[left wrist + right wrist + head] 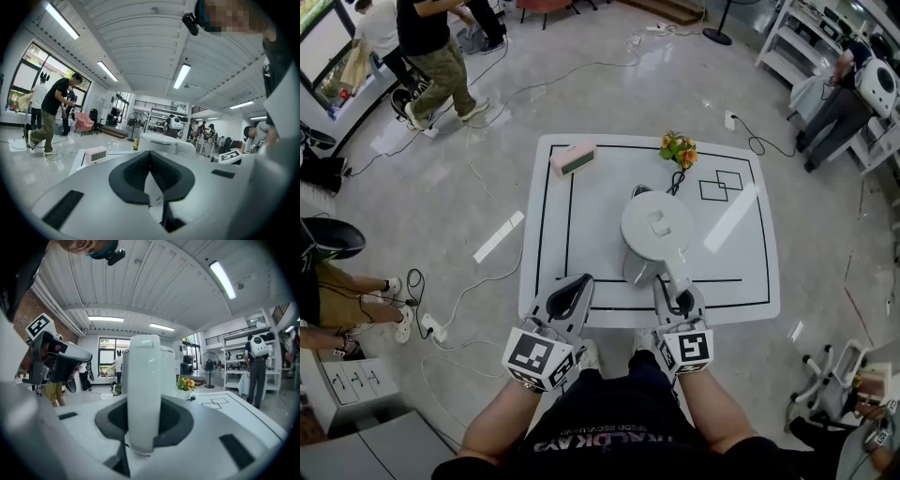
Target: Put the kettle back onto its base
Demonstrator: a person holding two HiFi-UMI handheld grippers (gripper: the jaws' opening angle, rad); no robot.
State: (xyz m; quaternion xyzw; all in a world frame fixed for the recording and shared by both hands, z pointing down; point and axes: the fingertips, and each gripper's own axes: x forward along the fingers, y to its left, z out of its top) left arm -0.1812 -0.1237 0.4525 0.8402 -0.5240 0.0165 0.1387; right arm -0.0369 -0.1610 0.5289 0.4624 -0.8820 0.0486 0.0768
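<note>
Lighting: bright, even, indoor; ceiling strip lights plus daylight from windows.
Glare: pale streak on desk; sheen on floor.
Shadows: soft, faint.
Gripper views: strong fisheye bend, black corners, near foreground soft.
Head view: sharp, edges mildly bent.

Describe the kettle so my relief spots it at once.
On the white table, near its front edge, is the white kettle, handle in the right gripper's jaws. It is the biggest thing there, dwarfing the pink box and flowers behind.
</note>
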